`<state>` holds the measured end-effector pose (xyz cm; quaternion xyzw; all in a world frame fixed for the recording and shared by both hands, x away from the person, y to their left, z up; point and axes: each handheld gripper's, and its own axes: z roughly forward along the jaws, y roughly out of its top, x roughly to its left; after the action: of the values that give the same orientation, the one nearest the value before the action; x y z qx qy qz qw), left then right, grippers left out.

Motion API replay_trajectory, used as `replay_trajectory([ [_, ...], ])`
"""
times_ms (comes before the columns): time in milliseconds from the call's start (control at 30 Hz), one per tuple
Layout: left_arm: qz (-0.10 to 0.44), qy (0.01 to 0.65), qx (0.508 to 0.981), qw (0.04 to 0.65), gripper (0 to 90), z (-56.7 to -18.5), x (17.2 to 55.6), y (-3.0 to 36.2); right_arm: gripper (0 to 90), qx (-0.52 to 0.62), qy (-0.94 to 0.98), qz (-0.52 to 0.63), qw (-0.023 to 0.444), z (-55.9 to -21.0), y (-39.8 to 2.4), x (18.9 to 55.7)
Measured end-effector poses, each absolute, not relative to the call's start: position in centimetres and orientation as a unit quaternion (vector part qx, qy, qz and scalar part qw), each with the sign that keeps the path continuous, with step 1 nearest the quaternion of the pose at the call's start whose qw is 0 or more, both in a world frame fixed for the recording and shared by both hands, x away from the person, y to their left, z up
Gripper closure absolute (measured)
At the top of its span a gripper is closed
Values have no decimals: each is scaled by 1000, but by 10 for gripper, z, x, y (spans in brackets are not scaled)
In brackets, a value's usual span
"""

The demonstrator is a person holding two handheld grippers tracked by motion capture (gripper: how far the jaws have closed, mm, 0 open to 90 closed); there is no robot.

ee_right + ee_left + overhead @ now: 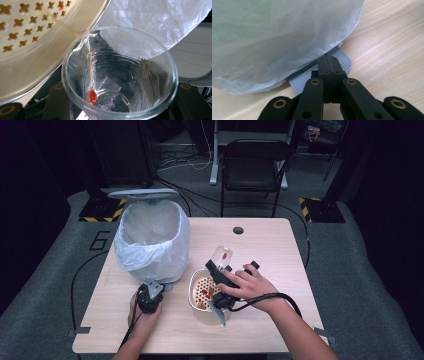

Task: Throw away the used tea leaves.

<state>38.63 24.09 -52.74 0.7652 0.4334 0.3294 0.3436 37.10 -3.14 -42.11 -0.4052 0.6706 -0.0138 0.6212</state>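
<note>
right gripper [220, 268]: clamps cup [221, 255], tipped over strainer [201, 290] to empty it | left gripper [149, 296]: jaws closed, pressing bin [152, 237] pedal [342, 60] at strainer's 9 o'clock, lid up

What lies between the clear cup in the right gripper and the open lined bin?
Nothing visible. The cup, clamped in the right gripper, sits tilted above the strainer bowl, and only bare table separates it from the bin.
</note>
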Motion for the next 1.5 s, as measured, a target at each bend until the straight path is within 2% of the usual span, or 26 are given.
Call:
replay_trajectory([
  [1133,332,435,760,349,900,-528,386,240,420,-409,684,-1,604,-413,-31,369],
  [1167,333,435,761,349,900,-528,386,240,420,-383,692,20,612,-415,-32,368],
  [1500,342,426,766,339,900,-527,387,242,415,-379,707,43,595,-396,-33,373],
])
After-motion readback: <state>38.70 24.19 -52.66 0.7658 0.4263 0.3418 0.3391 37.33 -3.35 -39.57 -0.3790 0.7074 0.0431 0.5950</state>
